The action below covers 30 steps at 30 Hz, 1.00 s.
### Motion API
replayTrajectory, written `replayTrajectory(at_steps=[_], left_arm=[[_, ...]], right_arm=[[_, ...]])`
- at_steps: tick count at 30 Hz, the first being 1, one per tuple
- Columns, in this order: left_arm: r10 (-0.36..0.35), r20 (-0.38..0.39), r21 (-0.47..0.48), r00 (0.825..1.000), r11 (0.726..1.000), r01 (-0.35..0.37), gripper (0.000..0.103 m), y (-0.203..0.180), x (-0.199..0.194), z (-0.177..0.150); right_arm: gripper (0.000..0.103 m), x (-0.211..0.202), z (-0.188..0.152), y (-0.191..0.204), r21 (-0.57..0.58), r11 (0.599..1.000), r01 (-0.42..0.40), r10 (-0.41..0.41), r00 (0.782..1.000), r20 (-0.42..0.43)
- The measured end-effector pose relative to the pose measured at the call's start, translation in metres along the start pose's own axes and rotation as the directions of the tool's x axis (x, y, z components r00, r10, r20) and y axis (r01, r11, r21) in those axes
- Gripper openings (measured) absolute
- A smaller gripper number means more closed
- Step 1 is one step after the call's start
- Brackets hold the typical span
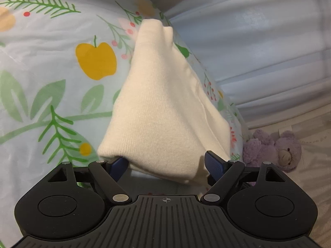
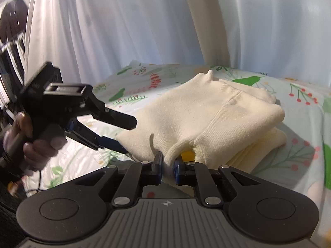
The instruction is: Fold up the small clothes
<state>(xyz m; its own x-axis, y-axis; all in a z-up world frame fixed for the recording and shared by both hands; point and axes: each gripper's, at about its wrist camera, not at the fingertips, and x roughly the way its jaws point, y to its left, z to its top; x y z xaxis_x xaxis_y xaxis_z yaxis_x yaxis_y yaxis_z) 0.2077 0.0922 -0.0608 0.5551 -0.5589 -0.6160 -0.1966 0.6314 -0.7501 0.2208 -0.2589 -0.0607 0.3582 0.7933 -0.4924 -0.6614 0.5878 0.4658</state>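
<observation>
Left wrist view: the left gripper (image 1: 166,163) is standing wide open, its blue fingers (image 1: 214,162) straddling the near edge of the cream garment (image 1: 163,107) without pinching it. The garment is lying folded on the floral bedsheet (image 1: 51,72), ahead of both tongs. The right gripper (image 2: 167,163) is sitting nearly closed, clamping a hem of the cloth. A purple teddy bear (image 1: 273,150) is lying right of the left tongs.
</observation>
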Motion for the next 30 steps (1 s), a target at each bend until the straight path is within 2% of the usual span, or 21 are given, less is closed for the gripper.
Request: replayTrajectory(at_steps=[1,2,3,4,8,10,12,13,16,20,22,24,27,30], left_arm=[[0.009,-0.006,0.001,1.0,1.0,-0.009,0.085,0.001,0.0,0.001],[0.015,-0.011,0.001,1.0,1.0,-0.015,0.085,0.001,0.0,0.001],[0.018,-0.018,0.002,1.0,1.0,-0.018,0.085,0.001,0.0,0.001],[0.027,-0.028,0.004,0.999,1.0,-0.026,0.085,0.001,-0.001,0.002],[0.093,-0.038,0.065,0.995,0.994,-0.091,0.085,-0.008,-0.013,0.003],[0.133,-0.017,0.115,0.991,0.985,-0.13,0.086,-0.017,-0.021,0.005],[0.189,0.057,0.202,0.98,0.96,-0.196,0.092,-0.03,-0.027,0.007],[0.219,0.097,0.243,0.971,0.941,-0.236,0.093,-0.037,-0.028,0.009],[0.277,0.168,0.316,0.946,0.894,-0.318,0.093,-0.052,-0.018,0.015],[0.34,0.182,0.365,0.923,0.848,-0.385,0.093,-0.061,0.006,0.018],[0.387,0.18,0.376,0.905,0.823,-0.426,0.093,-0.062,0.016,0.017],[0.412,0.165,0.38,0.896,0.812,-0.443,0.093,-0.061,0.022,0.016],[0.441,0.143,0.391,0.886,0.797,-0.46,0.095,-0.058,0.03,0.016],[0.45,0.143,0.405,0.881,0.786,-0.467,0.097,-0.058,0.035,0.015]], right_arm=[[0.011,-0.001,-0.002,-0.009,0.058,0.998,-0.001,0.001,1.0,0.003],[0.011,0.0,-0.005,-0.015,0.078,0.996,0.032,-0.031,0.999,-0.019],[0.01,0.004,-0.01,-0.018,0.064,0.993,0.102,-0.098,0.993,-0.065],[0.006,0.005,-0.014,-0.018,0.044,0.991,0.13,-0.126,0.988,-0.087],[0.007,-0.011,-0.018,-0.011,0.054,0.986,0.155,-0.151,0.986,-0.071],[0.013,-0.023,-0.016,-0.008,0.073,0.984,0.164,-0.161,0.986,-0.046],[0.017,-0.034,-0.011,-0.004,0.068,0.982,0.175,-0.175,0.985,-0.016],[0.023,-0.039,-0.008,-0.002,0.059,0.98,0.191,-0.191,0.982,0.0],[0.026,-0.044,0.003,0.002,0.06,0.966,0.25,-0.252,0.967,0.025],[0.026,-0.022,0.014,0.014,0.006,0.954,0.301,-0.301,0.953,0.021],[0.026,-0.004,0.016,0.021,-0.037,0.945,0.325,-0.325,0.946,0.012],[0.026,0.01,0.015,0.023,-0.084,0.926,0.368,-0.37,0.929,-0.006],[0.026,0.026,0.01,0.017,-0.14,0.878,0.458,-0.467,0.883,-0.038],[0.027,0.026,0.011,0.008,-0.114,0.881,0.459,-0.466,0.883,-0.048]])
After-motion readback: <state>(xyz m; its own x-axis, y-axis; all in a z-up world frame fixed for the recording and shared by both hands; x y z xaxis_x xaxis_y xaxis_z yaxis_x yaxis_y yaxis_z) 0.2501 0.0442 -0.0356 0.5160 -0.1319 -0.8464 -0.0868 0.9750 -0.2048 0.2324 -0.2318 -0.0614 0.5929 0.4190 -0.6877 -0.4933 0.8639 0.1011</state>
